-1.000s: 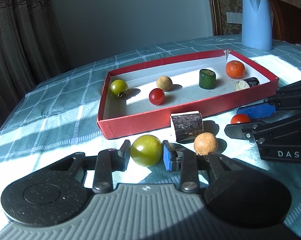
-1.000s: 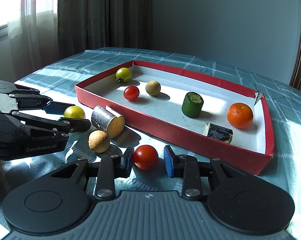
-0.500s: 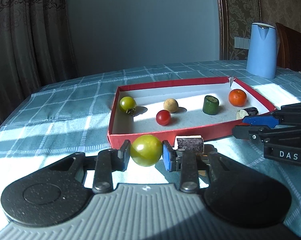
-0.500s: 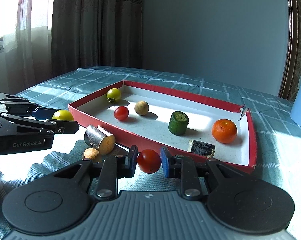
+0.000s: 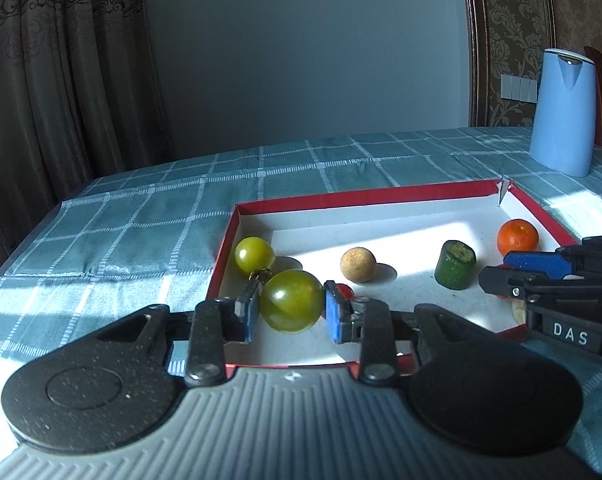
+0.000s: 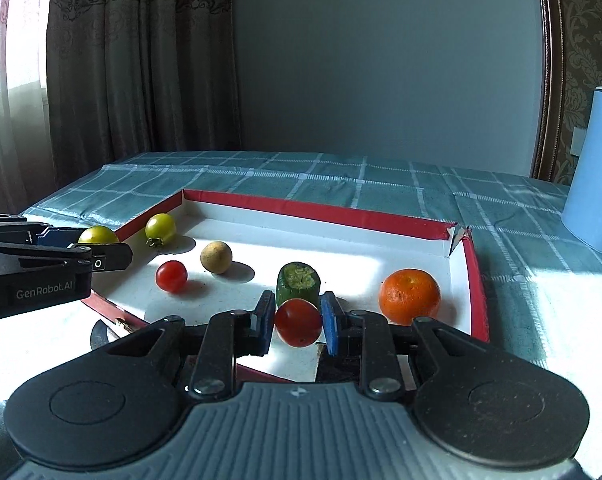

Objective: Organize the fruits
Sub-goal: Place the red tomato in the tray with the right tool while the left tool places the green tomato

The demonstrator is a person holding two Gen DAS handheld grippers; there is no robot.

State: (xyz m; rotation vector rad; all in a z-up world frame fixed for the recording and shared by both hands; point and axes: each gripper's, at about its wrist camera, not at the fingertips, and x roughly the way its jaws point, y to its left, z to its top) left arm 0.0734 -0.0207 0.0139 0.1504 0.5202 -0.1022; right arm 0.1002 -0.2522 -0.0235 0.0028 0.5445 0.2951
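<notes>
Black pivoting linkages with silver screws on both grippers (image 5: 291, 312) (image 6: 297, 322), blue pads (image 6: 329, 322), ribbed grey housing behind; white "DAS" and "GenRobot.AI" lettering.

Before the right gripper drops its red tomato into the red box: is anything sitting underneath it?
The right gripper holds the red tomato over bare white floor; the cucumber piece stands just behind, the orange to its right.

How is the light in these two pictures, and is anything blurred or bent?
Left wrist view: a sun patch on the red tray floor, fruit shadows falling right, focus sharp. Right wrist view: window glare at left, the door frame bowed by the fisheye.
</notes>
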